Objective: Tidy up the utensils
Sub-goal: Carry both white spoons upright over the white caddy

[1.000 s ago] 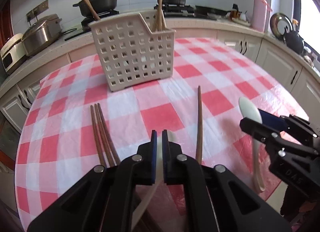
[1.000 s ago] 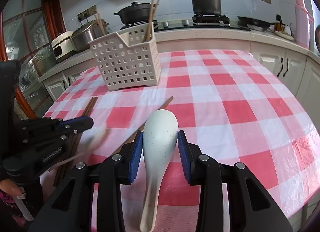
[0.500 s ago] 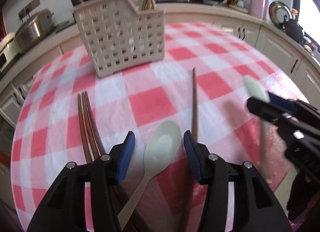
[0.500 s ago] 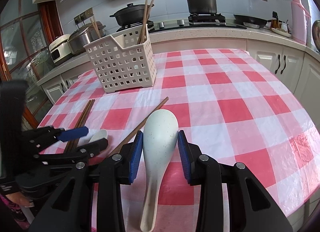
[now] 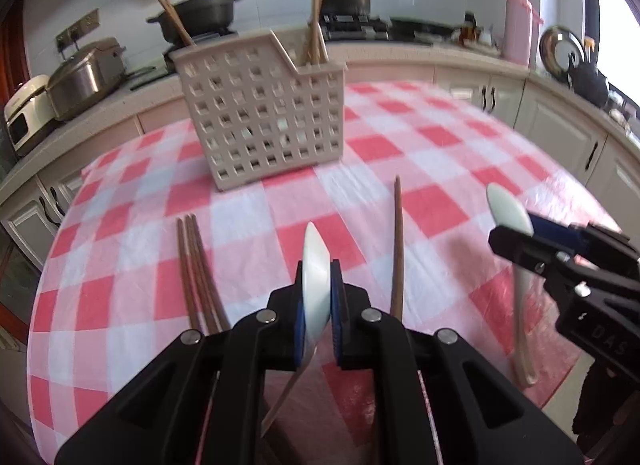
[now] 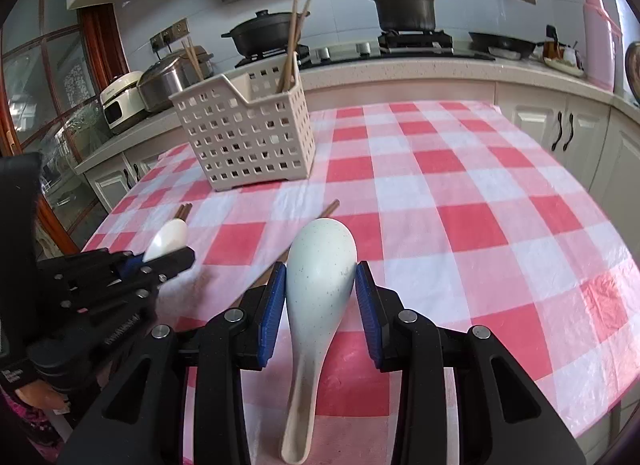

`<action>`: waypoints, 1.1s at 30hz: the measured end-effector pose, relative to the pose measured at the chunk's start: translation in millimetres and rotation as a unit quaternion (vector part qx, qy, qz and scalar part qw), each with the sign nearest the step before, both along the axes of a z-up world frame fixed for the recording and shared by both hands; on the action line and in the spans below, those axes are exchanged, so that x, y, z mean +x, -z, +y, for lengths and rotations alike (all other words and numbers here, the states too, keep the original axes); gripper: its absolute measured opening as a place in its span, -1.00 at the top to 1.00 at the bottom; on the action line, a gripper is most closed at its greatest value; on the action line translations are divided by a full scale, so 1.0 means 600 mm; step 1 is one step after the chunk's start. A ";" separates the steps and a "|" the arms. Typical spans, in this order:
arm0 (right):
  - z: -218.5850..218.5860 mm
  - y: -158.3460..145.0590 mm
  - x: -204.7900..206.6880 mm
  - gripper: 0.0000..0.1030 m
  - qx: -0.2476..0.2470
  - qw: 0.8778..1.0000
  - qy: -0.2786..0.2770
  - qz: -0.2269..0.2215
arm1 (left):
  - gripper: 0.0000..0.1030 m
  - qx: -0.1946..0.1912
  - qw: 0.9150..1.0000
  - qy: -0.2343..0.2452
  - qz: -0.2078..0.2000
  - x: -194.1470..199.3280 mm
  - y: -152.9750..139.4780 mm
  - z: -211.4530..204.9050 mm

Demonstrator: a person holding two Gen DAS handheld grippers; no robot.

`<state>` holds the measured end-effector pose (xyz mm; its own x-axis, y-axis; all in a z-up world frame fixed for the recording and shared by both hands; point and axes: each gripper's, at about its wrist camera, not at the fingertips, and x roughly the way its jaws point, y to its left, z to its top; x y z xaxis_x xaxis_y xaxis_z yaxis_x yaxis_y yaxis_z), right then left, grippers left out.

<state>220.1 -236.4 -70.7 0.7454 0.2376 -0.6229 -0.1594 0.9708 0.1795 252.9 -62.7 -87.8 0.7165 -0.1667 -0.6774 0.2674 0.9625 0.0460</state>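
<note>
Three brown wooden chopsticks [image 5: 196, 265] lie leftmost; the left gripper [image 5: 316, 301] clamps a white ceramic spoon [image 5: 314, 265] edge-on. One single chopstick [image 5: 397, 249] lies beside; the right gripper [image 6: 320, 297] grips a speckled pale spoon [image 6: 320, 277]. Open checked tablecloth [image 6: 480, 225] fronts the perforated beige basket [image 5: 260, 121].

1. Left gripper [image 5: 317, 307]: black angular plastic arms, blue ribbed pads, round silver screws.
2. Right gripper [image 6: 321, 307]: the same black frame and blue pads; its side carries faint embossed lettering.
3. Pink patterned sleeve [image 6: 22, 425] at the near left.
</note>
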 end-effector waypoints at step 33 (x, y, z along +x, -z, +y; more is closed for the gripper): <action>0.089 -0.178 0.081 0.39 -0.027 0.988 -0.067 -0.135 | 0.80 -0.190 0.974 0.002 -0.128 0.042 -0.239 0.143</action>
<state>268.4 -182.8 36.0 0.8504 0.3164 -0.4203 -0.3214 0.9450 0.0611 277.9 23.1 55.5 0.8522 -0.3739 -0.3661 0.2986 0.9220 -0.2466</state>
